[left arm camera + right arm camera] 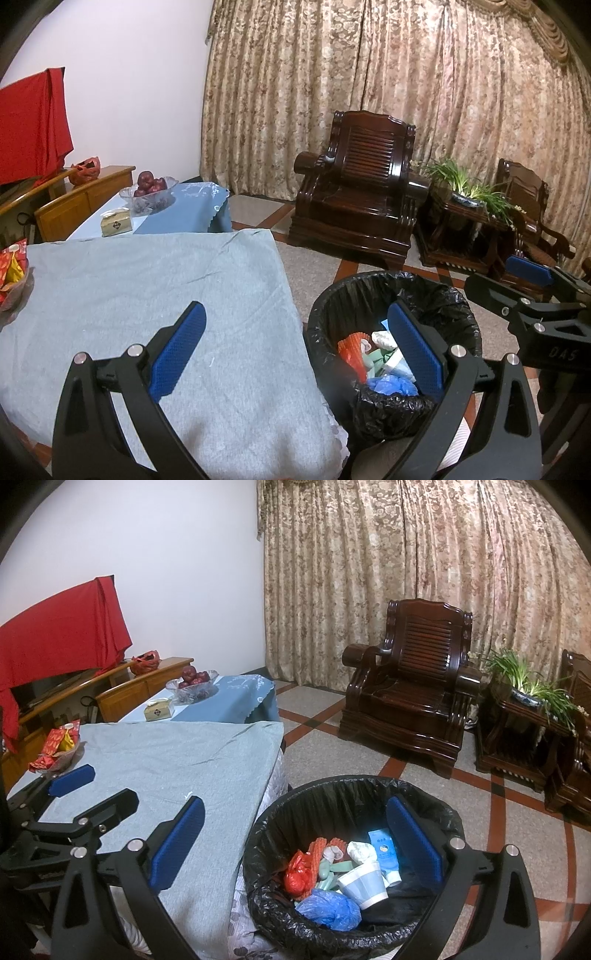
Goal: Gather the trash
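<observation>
1. Both of your grippers are released and hold nothing. The left gripper (pixel 295 350) has its jaws spread wide, one finger over the grey cloth and one over the bin. The right gripper (pixel 295 842) is spread the same way, directly above the bin.

2. The trash is already inside the trash bin (pixel 266 834), which stands on the floor just beside the table (pixel 147 288). You can see there a red bag (pixel 297 873), a blue bag (pixel 328 908), a paper cup (pixel 364 884), a white-blue tube (pixel 384 853) and some smaller pieces.

3. On the grey cloth I see no loose trash. The risk is that you take the snack dish (pixel 59 751) at the far left edge for trash. It looks like something to keep, so I would leave it there.

4. The two grippers are near each other. In the left wrist view the right gripper appears at the right edge, close to the left one. If you swing either one sideways without looking, they can knock together.

5. The black liner (pixel 443 812) is loose and wrinkled around the rim. If you lower a finger into the bin, it can catch the liner and pull it inward, or tip the bin.

6. The bin is rather full. Dropping more from high up can make light pieces bounce out onto the floor.
</observation>
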`<state>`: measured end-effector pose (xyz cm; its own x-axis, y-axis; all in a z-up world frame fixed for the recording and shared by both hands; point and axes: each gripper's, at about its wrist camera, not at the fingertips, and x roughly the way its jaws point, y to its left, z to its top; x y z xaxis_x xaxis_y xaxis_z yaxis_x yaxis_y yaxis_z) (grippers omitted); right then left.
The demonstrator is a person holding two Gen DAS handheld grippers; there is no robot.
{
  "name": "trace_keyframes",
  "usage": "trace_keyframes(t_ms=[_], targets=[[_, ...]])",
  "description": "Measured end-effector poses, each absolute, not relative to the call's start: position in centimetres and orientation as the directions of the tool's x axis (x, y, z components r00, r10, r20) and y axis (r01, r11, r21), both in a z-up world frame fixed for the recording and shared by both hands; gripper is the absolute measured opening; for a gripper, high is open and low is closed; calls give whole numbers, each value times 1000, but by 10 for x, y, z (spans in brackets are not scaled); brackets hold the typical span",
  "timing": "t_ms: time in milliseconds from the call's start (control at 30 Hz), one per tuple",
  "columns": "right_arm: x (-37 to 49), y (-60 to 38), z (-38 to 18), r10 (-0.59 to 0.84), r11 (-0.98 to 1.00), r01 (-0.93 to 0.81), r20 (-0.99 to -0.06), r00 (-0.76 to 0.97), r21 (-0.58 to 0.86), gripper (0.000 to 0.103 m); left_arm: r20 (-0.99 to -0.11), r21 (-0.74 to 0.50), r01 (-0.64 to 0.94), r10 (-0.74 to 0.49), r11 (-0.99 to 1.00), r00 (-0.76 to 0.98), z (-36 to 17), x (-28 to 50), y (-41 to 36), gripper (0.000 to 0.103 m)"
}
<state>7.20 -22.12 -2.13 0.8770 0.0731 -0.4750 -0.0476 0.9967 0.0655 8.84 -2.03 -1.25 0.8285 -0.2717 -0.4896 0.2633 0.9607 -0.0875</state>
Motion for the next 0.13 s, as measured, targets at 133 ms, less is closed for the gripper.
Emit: trace_keyframes(t_ms=[133], targets=[[73, -221, -24, 75, 997, -49, -476, 876, 65, 97, -493, -87, 263, -271, 961, 827, -16, 88, -18, 96]])
